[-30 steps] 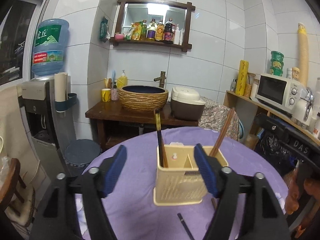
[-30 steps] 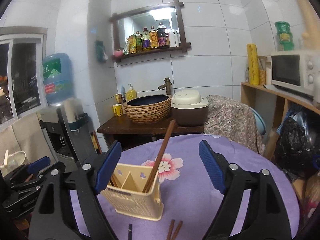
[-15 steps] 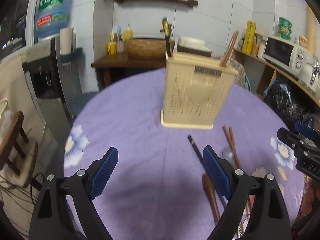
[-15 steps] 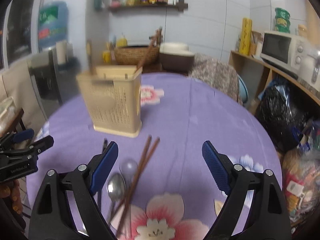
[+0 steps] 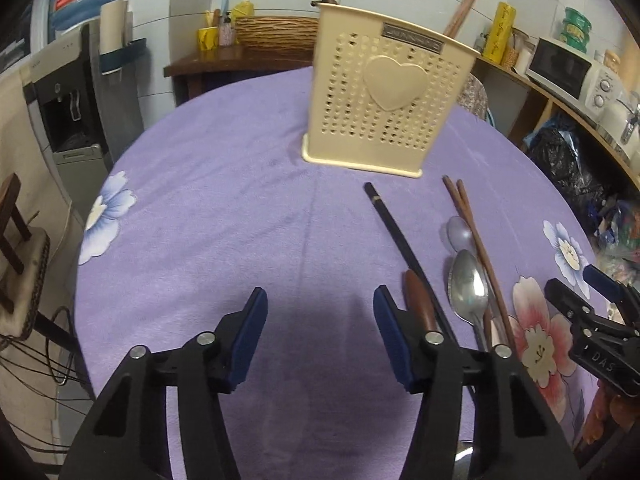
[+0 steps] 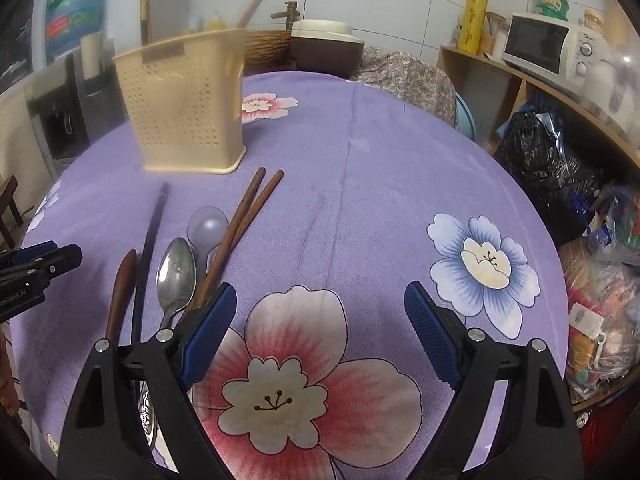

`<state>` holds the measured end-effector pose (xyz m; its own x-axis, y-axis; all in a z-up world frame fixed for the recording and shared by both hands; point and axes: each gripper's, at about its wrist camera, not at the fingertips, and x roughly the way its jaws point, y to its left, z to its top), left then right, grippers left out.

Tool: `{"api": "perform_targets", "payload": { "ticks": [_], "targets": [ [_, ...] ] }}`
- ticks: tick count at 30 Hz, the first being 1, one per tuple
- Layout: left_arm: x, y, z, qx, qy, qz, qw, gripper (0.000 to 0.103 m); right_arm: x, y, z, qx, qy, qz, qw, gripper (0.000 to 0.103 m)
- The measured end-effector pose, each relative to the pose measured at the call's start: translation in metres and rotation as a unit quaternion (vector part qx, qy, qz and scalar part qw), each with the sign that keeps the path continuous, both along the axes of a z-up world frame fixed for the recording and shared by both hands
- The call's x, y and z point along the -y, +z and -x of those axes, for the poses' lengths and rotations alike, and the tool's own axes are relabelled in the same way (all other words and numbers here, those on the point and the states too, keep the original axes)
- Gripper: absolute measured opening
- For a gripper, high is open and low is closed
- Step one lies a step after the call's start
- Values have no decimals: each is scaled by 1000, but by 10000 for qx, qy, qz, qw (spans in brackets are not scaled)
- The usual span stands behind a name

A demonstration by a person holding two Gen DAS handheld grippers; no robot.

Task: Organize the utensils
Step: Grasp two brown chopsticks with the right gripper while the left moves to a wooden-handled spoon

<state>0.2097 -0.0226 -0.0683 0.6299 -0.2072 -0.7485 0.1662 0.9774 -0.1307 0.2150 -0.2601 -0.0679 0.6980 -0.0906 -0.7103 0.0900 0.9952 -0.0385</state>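
Blue-padded, the left gripper (image 5: 320,320) is closing on nothing, now low over bare purple surface (image 5: 224,200) instead of level with the holder (image 5: 384,100). The right gripper (image 6: 320,312) is hanging wide open and empty, also lowered. Loose chopsticks (image 6: 244,216), spoons (image 6: 176,272) and a dark stick (image 6: 150,240) are lying just beside both, so a pickup is probably next.

Bare tablecloth (image 5: 208,208) left of the utensil holder (image 5: 384,100); loose utensils (image 5: 468,280) crowd its right.
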Motion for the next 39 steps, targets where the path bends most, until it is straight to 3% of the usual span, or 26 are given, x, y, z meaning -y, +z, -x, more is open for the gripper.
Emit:
{"api": "perform_targets", "payload": {
  "ticks": [4, 14, 23, 27, 30, 34, 39],
  "targets": [
    [18, -3, 5, -96, -242, 65, 9996, 48, -1, -1, -1, -28, 11, -18, 10000, 85],
    [49, -12, 14, -270, -653, -2, 9975, 47, 4, -5, 0, -63, -49, -140, 9999, 85],
    [58, -16, 13, -256, -632, -167, 9975, 37, 6, -5, 1, -61, -62, -174, 9998, 85],
    [56, -17, 7, -177, -625, -307, 9974, 22, 6, -6, 1, -88, -28, -204, 9997, 85],
    [49, -16, -5, -207, -622, -303, 9974, 22, 5, -5, -1, -79, 27, -221, 9997, 85],
    [41, -15, -16, -227, -621, -334, 9973, 20, 6, 3, -13, -44, 333, -726, 9968, 85],
    [38, -15, -21, -254, -614, -306, 9973, 20, 8, 14, -52, -214, 763, -1578, 9843, 58]
  ]
}}
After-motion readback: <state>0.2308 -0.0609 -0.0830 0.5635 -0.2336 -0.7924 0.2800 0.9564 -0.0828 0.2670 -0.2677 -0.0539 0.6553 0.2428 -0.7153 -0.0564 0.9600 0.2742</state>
